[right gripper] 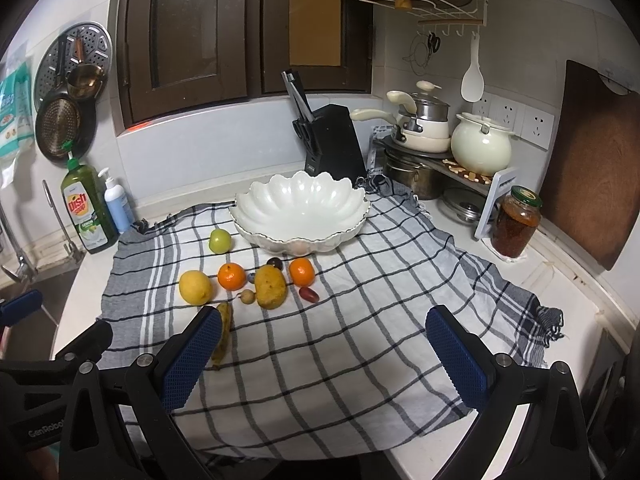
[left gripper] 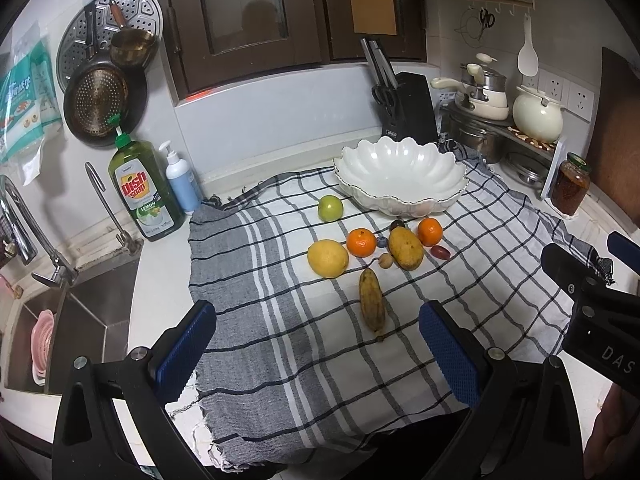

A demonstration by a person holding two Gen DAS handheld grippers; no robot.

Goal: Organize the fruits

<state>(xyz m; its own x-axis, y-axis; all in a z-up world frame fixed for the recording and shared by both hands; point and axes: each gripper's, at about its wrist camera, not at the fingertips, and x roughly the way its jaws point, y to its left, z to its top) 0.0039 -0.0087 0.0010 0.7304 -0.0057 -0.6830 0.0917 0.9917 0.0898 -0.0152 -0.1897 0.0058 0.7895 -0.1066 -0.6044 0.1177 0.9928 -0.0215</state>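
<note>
Fruits lie on a checked cloth [left gripper: 304,340] in front of an empty white scalloped bowl [left gripper: 400,176] [right gripper: 300,212]: a green apple [left gripper: 330,208] [right gripper: 219,241], a lemon [left gripper: 327,258] [right gripper: 195,287], two mandarins [left gripper: 361,242] [left gripper: 430,231], a mango [left gripper: 405,248] [right gripper: 271,286], a banana [left gripper: 372,306] [right gripper: 224,334], a red date [left gripper: 440,252], a small tan fruit [left gripper: 385,260] and dark berries. My left gripper [left gripper: 316,352] is open and empty, near the banana. My right gripper [right gripper: 324,360] is open and empty over the cloth's near part.
A sink [left gripper: 60,320] with taps lies left, with a dish soap bottle [left gripper: 140,192] and a pump bottle [left gripper: 182,180]. A knife block [left gripper: 408,108] stands behind the bowl. Pots on a rack [right gripper: 440,148] and a jar [right gripper: 516,222] stand right.
</note>
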